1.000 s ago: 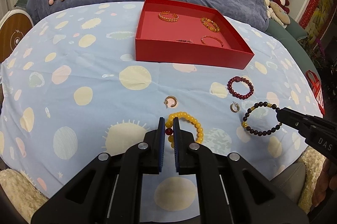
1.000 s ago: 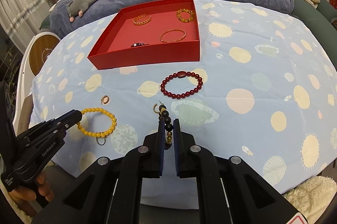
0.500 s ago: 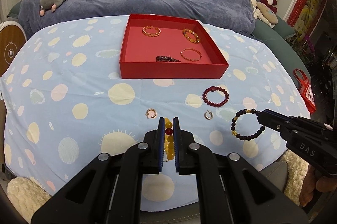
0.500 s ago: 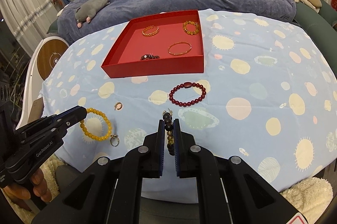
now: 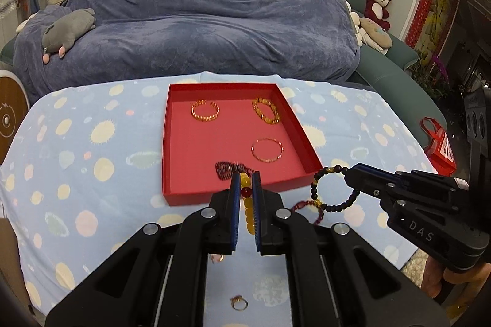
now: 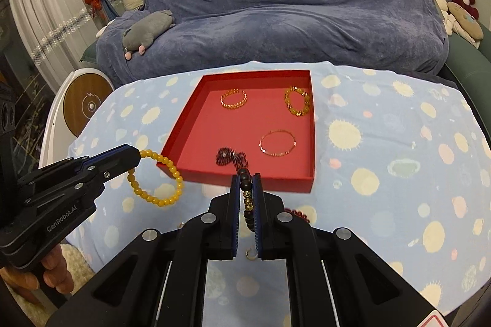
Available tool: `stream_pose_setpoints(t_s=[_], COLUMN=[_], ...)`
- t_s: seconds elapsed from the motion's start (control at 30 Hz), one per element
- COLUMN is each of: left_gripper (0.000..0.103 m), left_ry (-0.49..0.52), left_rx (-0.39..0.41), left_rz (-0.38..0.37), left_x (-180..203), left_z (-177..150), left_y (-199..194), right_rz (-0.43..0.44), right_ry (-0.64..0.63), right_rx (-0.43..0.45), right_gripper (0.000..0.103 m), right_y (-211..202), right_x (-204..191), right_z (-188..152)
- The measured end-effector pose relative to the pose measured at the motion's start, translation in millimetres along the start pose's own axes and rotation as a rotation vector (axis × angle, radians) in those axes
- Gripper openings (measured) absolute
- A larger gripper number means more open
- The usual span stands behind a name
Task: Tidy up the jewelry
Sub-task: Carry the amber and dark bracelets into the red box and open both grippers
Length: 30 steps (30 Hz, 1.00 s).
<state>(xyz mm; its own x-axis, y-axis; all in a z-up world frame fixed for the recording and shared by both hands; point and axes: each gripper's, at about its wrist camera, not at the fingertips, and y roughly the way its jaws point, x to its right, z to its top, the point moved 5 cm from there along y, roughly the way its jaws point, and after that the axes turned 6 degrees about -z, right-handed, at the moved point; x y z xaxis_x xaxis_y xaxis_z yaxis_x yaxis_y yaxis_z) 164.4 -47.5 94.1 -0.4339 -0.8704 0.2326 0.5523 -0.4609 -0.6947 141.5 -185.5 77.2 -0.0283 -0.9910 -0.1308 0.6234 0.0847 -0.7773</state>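
Note:
My left gripper [image 5: 245,178] is shut on a yellow bead bracelet [image 5: 249,216], which hangs off the cloth just before the near wall of the red tray [image 5: 196,149]. In the right wrist view the same gripper [image 6: 136,156] holds that yellow bracelet [image 6: 159,179] left of the tray [image 6: 245,124]. My right gripper [image 6: 246,176] is shut on a dark bead bracelet [image 6: 247,198]. From the left wrist it shows [image 5: 348,172] with the dark loop [image 5: 333,188] dangling by the tray's near right corner. Several bracelets lie inside the tray.
A dark red bracelet [image 5: 302,205] lies on the spotted cloth below the grippers, partly hidden. Two small rings [image 5: 238,303] [image 6: 251,254] lie nearer the front edge. A blue-covered sofa with soft toys [image 5: 67,30] stands behind the table. A red bag [image 5: 437,147] stands at the right.
Both grippers have risen with their bracelets off the cloth and moved forward to the red tray's near wall. The rings and the dark red bracelet stayed on the cloth.

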Motion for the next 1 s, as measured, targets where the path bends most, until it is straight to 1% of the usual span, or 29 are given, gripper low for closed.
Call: stream_pose_setpoints(t_s=[0.17,0.37,0.5,0.67,0.9,0.93,0.97,1.0], left_gripper=[0.007,0.007,0.007,0.007,0.008,0.009,0.011,0.024], left_ry=[0.015,-0.007,-0.017,-0.033,-0.061,-0.067,-0.073,-0.078], left_rx=[0.020,0.013,-0.009,-0.040,-0.067,-0.066,-0.061,-0.059], left_rz=[0.014,0.027,0.043,0.052,0.069,0.074,0.072,0.083], left_x=[-12,-33,-46,-59,-71,-72,-74,-75], left_z=[40,71,78,79,77,77,77,78], left_y=[29,73,100,128,151,152,152,152], right_rz=[0.011,0.006,0.016,0.010,-0.015,-0.024,-0.041,-0.054], right_ry=[-0.022,-0.040,-0.032,-0.051,-0.034,-0.029,-0.027,-0.024], right_rx=[0.015,-0.006,-0.037,-0.072,-0.103,-0.098,-0.092,-0.086], right_gripper=[0.008,0.008,0.008,0.008,0.008,0.009,0.014,0.021], right_y=[28,75,105,137,163,164,164,163], right_x=[-6,-11,-12,-16,-5,-3,0,3], right_z=[41,69,78,79,76,76,77,77])
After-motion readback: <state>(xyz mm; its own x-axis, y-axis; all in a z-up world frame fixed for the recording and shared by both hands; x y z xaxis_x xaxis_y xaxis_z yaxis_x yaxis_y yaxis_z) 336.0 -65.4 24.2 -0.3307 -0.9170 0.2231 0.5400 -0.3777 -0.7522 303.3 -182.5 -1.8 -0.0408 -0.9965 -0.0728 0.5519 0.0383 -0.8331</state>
